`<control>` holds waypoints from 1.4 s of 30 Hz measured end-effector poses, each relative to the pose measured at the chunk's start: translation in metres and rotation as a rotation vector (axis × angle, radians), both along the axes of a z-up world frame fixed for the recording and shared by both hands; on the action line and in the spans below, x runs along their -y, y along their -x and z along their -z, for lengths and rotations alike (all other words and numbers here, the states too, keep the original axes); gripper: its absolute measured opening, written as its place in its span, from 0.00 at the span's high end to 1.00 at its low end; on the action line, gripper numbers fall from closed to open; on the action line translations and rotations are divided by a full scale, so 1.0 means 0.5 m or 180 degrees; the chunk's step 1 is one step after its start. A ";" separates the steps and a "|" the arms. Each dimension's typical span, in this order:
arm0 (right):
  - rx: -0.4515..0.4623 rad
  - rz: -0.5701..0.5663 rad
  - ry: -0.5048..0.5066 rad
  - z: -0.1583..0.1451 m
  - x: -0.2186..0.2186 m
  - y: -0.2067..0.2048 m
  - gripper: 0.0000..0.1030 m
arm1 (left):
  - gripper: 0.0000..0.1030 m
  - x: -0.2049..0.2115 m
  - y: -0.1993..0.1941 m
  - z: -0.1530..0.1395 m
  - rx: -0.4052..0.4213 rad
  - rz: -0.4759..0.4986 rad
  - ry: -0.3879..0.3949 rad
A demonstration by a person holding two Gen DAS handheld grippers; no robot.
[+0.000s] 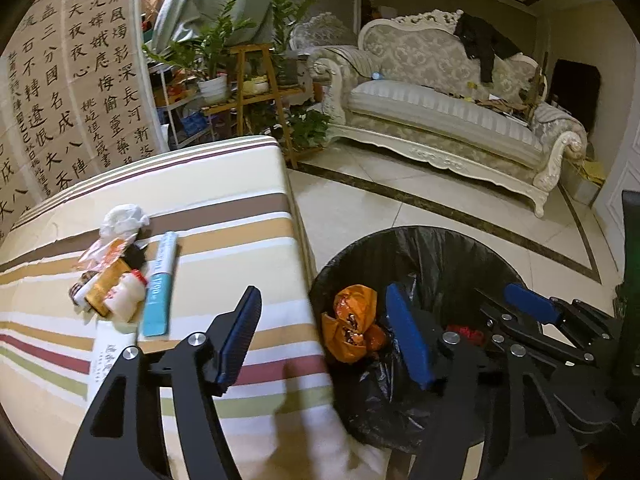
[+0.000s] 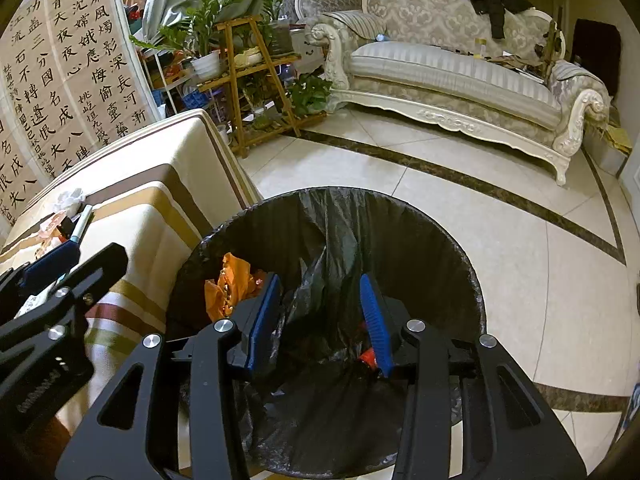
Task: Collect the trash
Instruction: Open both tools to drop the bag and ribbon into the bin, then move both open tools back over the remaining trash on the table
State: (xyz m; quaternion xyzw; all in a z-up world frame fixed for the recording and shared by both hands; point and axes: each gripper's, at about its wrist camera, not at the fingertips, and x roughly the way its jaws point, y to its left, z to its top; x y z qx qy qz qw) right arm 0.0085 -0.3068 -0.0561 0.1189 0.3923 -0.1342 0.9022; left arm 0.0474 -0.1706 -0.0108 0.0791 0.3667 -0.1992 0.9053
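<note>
A bin with a black liner (image 1: 440,252) (image 2: 400,220) stands on the floor beside a striped table (image 1: 224,208) (image 2: 152,200). An orange wrapper (image 1: 354,322) (image 2: 230,284) and a red scrap (image 2: 366,358) lie inside it. On the table lies a pile of trash: crumpled white tissue (image 1: 122,218), a teal box (image 1: 160,288), a small white bottle (image 1: 126,294) and wrappers (image 1: 100,252). My left gripper (image 1: 324,316) is open and empty, straddling the table edge and bin rim. My right gripper (image 2: 322,304) is open and empty over the bin; it also shows in the left wrist view (image 1: 528,308).
An ornate sofa (image 1: 448,108) (image 2: 460,76) stands across the tiled floor (image 2: 400,168). A wooden plant stand (image 1: 256,92) (image 2: 248,76) with potted plants is behind the table. A calligraphy screen (image 1: 72,88) lines the left. A white paper (image 1: 108,356) lies near the table's front.
</note>
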 end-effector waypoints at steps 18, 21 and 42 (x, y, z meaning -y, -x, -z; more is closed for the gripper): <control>0.0078 -0.0325 0.0053 -0.032 -0.124 -0.003 0.54 | 0.35 -0.128 0.029 -0.019 -0.0002 -0.0372 0.0024; 0.0101 -0.0395 0.0068 -0.039 -0.148 0.009 0.54 | 0.35 -0.146 0.042 -0.020 0.0004 -0.0398 0.0032; 0.0213 -0.0929 0.0171 -0.091 -0.318 0.013 0.54 | 0.35 -0.391 0.080 -0.025 0.0087 -0.1081 0.0010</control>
